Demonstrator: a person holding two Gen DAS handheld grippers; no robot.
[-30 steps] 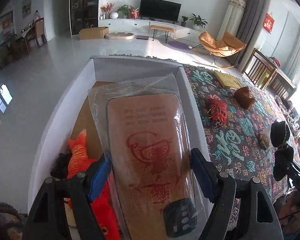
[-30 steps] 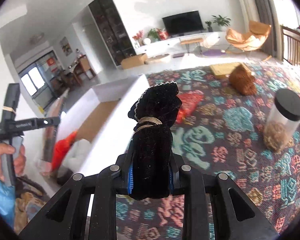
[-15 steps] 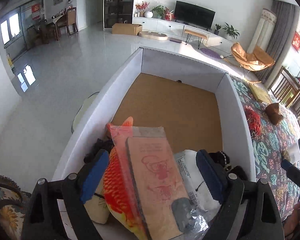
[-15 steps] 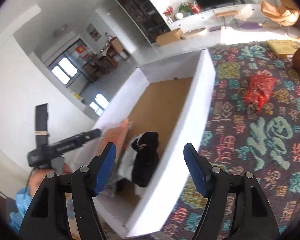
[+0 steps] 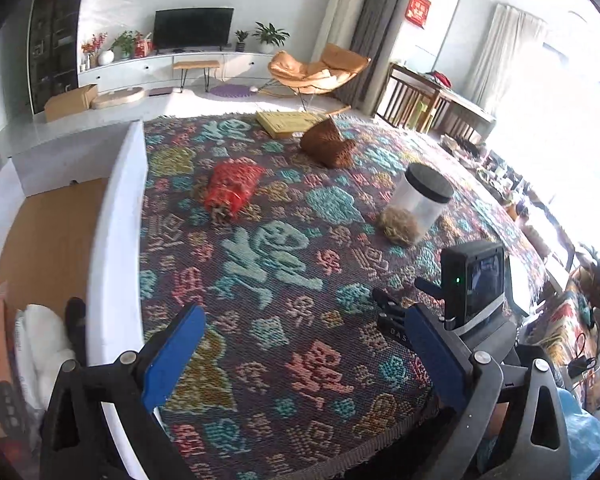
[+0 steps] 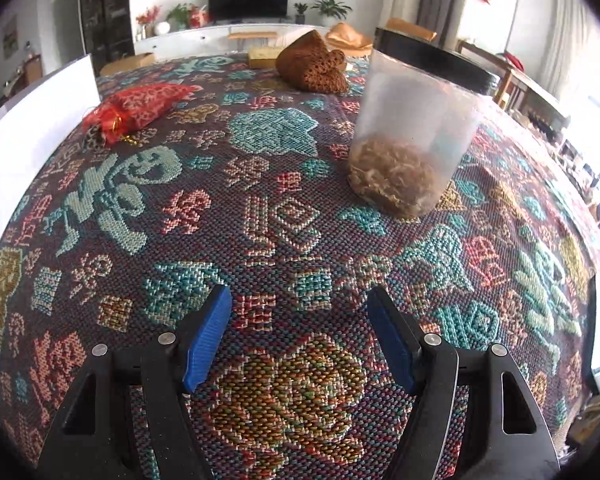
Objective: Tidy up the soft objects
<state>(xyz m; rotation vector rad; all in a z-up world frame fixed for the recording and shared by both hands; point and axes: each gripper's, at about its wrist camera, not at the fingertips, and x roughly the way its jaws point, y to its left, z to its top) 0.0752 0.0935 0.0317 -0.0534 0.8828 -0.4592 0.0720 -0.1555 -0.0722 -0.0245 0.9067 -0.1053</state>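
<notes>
Item: red pouch point(image 6: 134, 110), lying on the patterned cloth point(image 6: 284, 216), ahead and left of my right gripper point(image 6: 300, 336), long axis slanting toward the white box point(image 5: 116, 216).

I am holding the right jaws apart, empty. My left gripper point(image 5: 300, 356) is opening, empty, nearer the box.

This is a home living room. At the top of the left wrist frame a flat-screen television point(image 5: 193, 27) stands on a long white media cabinet point(image 5: 172, 67) with potted plants point(image 5: 271, 35); right of it are an orange lounge chair point(image 5: 318, 71), grey curtains point(image 5: 374, 28) and a wooden table point(image 5: 432, 94).
</notes>
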